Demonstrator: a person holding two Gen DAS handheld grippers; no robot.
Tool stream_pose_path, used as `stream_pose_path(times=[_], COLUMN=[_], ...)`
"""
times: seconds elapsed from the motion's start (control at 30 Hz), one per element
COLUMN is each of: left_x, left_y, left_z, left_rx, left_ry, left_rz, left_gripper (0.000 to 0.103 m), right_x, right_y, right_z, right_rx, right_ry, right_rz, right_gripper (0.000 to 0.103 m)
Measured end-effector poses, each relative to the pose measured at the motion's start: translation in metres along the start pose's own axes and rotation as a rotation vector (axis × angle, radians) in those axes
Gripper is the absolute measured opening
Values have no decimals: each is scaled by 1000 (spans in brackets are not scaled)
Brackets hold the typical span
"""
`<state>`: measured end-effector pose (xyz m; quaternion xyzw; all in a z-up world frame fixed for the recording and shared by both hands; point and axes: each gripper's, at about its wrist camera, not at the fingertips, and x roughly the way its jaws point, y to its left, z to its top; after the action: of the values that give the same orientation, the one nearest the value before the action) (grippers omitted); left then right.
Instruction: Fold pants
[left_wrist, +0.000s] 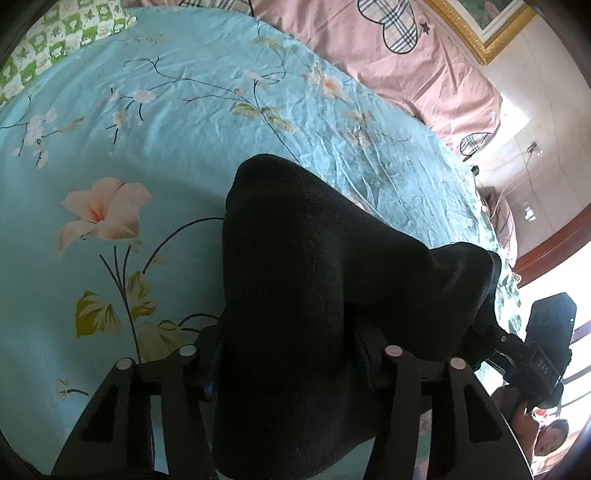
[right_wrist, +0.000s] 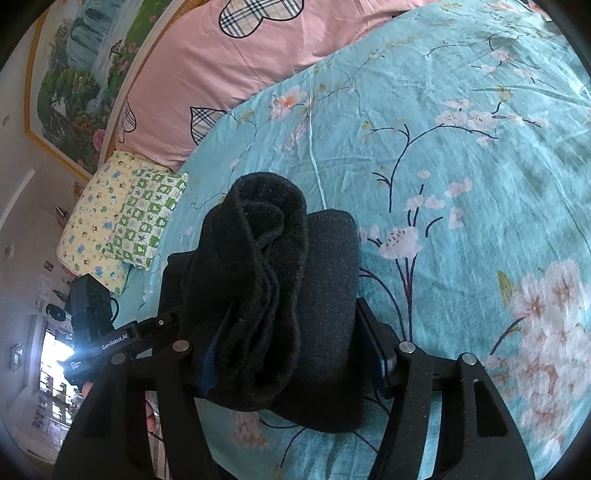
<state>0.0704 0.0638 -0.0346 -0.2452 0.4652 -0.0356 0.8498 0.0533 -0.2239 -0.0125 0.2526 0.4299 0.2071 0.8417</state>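
The black pants (left_wrist: 314, 277) hang in the air above the bed, held up between both grippers. My left gripper (left_wrist: 288, 354) is shut on one end of the pants, and the cloth drapes over its fingers and hides them. My right gripper (right_wrist: 291, 354) is shut on the other end of the pants (right_wrist: 280, 295), which bunches in thick folds between the fingers. The right gripper also shows at the right edge of the left wrist view (left_wrist: 517, 343), and the left gripper at the left edge of the right wrist view (right_wrist: 147, 328).
A light blue flowered bedsheet (left_wrist: 184, 129) covers the bed below. A pink quilt with plaid hearts (left_wrist: 369, 44) lies along the far side. A green and yellow checked pillow (right_wrist: 122, 221) sits at the bed's corner. A framed painting (right_wrist: 81, 81) hangs on the wall.
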Motion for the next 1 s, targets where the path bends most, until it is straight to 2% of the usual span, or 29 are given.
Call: stream_pose_path(times=[0.07,0.27,0.57,0.7,1.0], left_x=[-3,-21,-61,-79,-107], left_y=[-3,-11,-15,-6,29], left_z=[0,-1,0,2,24], left_rx=[5,23,41,11,-37], left_ry=[-8,-39,-109,-139,-215], left_rz=[0,-7,6,11,88], left_gripper=[44,39,38,38,38], right_x=[0,-4,-6,0,35], right_y=[1,11,29,46,91], right_z=[0,2,6,9,34], right_rx=[-4,-27,-38,-67,-181], right_ry=[-2,-14,-13,-7,11], right_rz=[-6,-1,48,69,122], right_gripper=[64,56,52,52,52])
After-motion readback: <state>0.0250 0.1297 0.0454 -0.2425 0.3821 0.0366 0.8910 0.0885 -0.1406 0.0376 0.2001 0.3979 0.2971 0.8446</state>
